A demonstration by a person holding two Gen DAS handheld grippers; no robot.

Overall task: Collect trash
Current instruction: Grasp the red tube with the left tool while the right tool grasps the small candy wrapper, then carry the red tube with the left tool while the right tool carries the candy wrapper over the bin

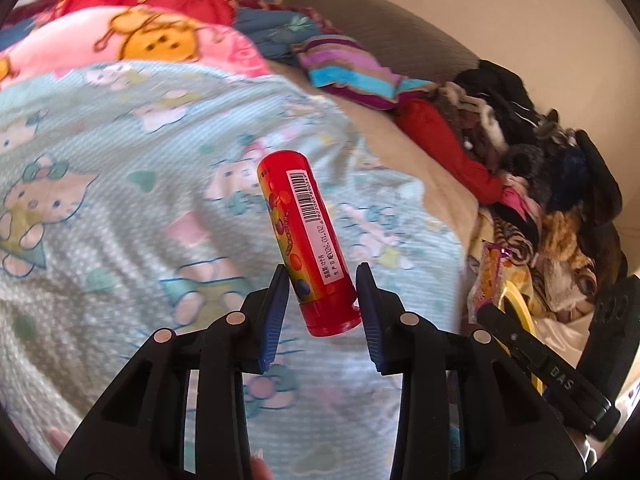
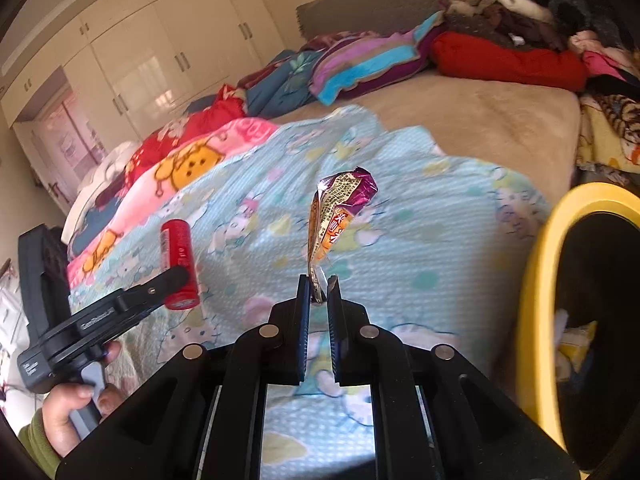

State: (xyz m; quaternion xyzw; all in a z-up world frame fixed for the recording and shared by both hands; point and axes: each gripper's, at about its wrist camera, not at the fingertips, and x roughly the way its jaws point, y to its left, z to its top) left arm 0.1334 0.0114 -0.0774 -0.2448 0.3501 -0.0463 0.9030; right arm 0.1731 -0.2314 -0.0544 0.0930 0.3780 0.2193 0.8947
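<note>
**Bed with two held trash items**

- Light blue cartoon-print blanket (image 1: 160,184): spread across the bed, lying beneath and ahead of both pairs of fingers.
- Clothes pile (image 2: 520,20): heaped far ahead of the right fingers and off to their right, by the headboard.
- Pink blanket (image 2: 192,164): folded, ahead and left of the right fingers.
- Yellow-rimmed bin (image 2: 536,280): just right of the right fingers; paper scraps inside.
- Left gripper (image 1: 323,276): fingers clamped on the lower end of the red tube, one pad on each side.
- Right gripper (image 2: 319,286): fingers nearly together, pinching the bottom edge of the wrapper.
- Red tube (image 1: 304,236): candy cylinder with barcode label, held off the blanket, leaning forward and left out of the left fingers.
- Snack wrapper (image 2: 340,208): crumpled purple and orange foil, standing up from the right fingertips, clear of the blanket.
</note>
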